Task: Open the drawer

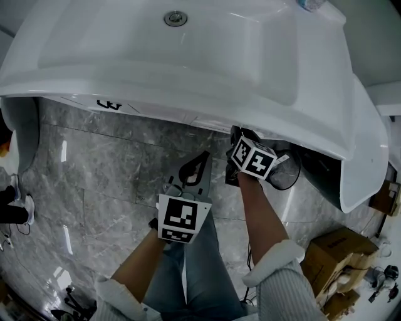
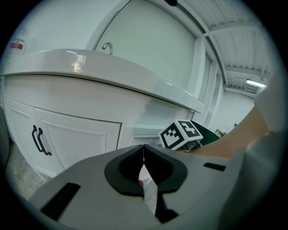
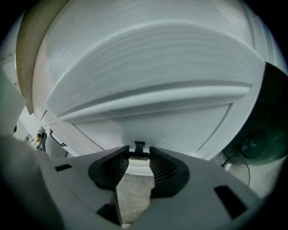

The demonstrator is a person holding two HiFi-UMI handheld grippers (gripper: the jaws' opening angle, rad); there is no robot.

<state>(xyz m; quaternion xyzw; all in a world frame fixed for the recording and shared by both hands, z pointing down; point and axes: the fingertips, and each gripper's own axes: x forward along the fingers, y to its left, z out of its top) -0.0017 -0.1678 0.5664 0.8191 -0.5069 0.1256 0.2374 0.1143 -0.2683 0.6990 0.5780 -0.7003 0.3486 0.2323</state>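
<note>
Cool even light; glare streaks on glossy floor [image 1: 64, 150]; fisheye warp, dark vignetted corners

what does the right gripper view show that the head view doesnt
Only the right gripper view: the small black handle on the white drawer front, with the right gripper closed on its ends. Only the head view: the inside of the sink with its drain, the left gripper, and cardboard boxes. Both: that right gripper and the grey stone floor.

above: sink rim [image 1: 156, 94] overhangs cabinet front [image 2: 81, 134] | below: floor [image 1: 94, 188] open | right: dark green object [image 3: 263, 130] close beside
</note>
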